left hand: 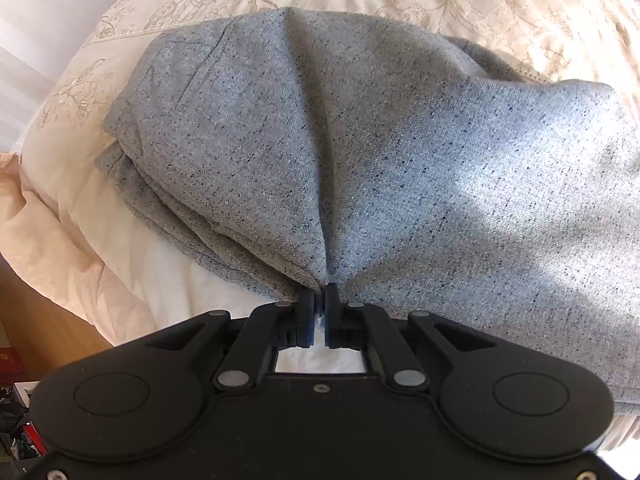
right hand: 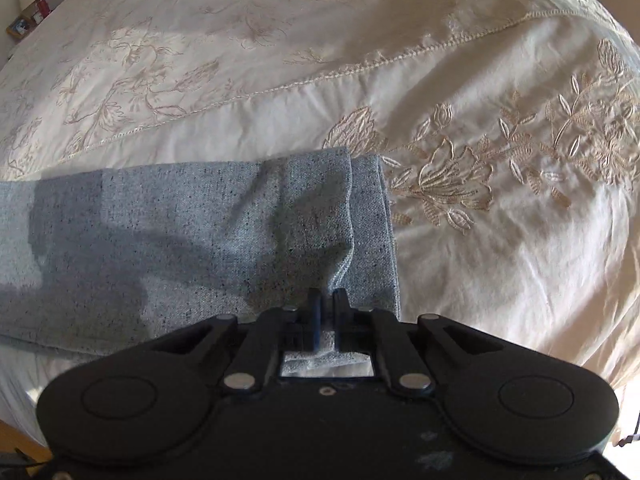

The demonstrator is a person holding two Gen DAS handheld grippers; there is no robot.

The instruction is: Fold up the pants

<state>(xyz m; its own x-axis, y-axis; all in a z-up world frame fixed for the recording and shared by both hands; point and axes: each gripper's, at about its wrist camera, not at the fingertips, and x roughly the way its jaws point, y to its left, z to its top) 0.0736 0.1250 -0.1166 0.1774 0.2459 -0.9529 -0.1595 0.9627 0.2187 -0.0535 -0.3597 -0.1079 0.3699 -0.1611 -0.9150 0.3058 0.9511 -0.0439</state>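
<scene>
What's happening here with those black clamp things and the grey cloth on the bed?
A person is folding grey pants on a cream embroidered bedspread, using a hand-held gripper in each hand. The left hand-held gripper is pinched shut on a bunched edge at the wider end. The right hand-held gripper is pinched on the top layer near the leg cuffs.

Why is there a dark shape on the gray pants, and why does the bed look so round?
Right wrist view: sunlight makes the right gripper cast a shadow on the pants. Both views: fisheye lenses curve the bedspread. Left wrist view: a sunlit patch brightens the pants.
</scene>
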